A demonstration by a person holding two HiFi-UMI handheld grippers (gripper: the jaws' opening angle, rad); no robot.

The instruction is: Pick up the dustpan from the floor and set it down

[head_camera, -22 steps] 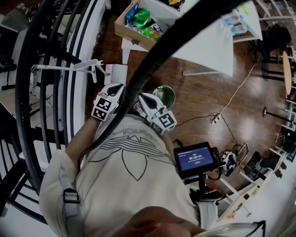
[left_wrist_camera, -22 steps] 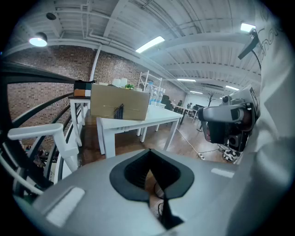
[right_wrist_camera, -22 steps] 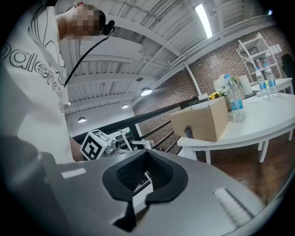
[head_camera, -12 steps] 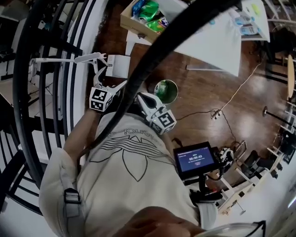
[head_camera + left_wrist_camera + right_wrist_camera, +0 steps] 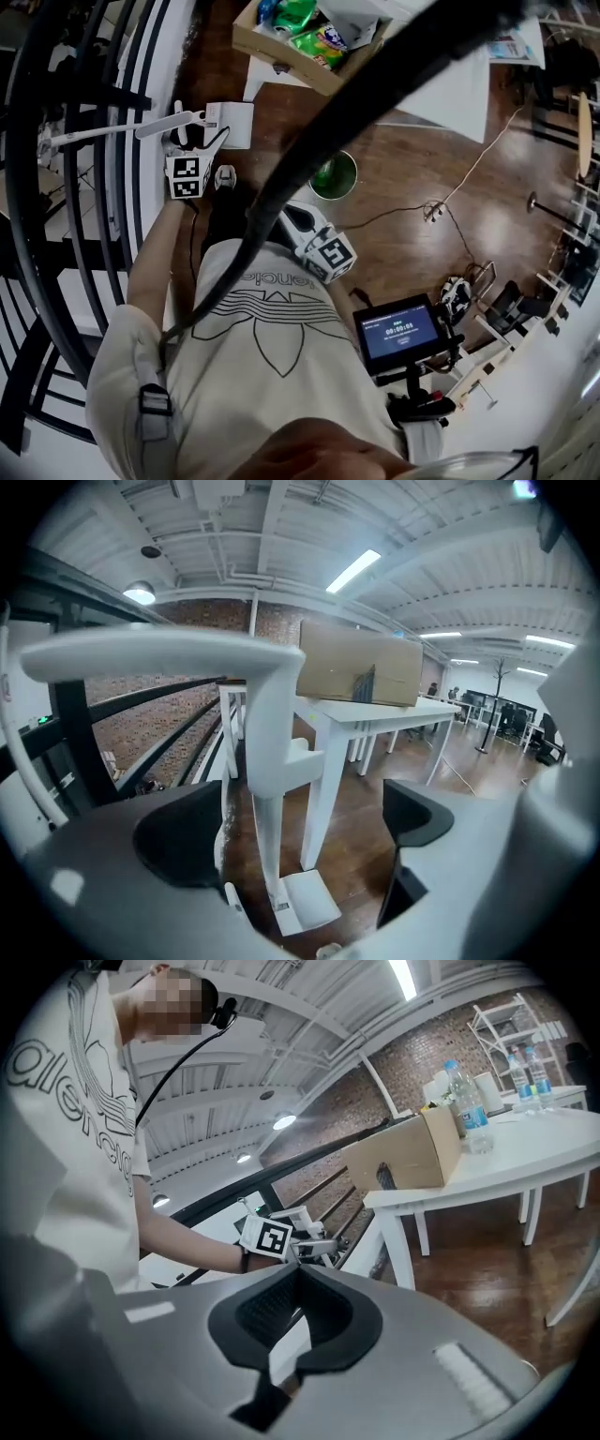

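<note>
The floor [image 5: 412,197] is dark brown wood and it shines. The room is large, with a brick wall [image 5: 155,705], a black railing [image 5: 89,206], strip lights [image 5: 354,571] overhead and a white table [image 5: 403,714] that carries a cardboard box [image 5: 361,672]. A green bin [image 5: 334,175] stands on the floor. The dustpan [image 5: 266,789] stands on the floor just beside a table leg [image 5: 319,789]. Its long handle is upright, its flat tray [image 5: 307,904] lies at the bottom, and the grip [image 5: 159,656] at the top bends sideways. The left gripper [image 5: 296,829] has its jaws wide apart; the handle is between them, and the pads do not press on it. The right gripper [image 5: 295,1288] has its jaws closed together and holds nothing.
</note>
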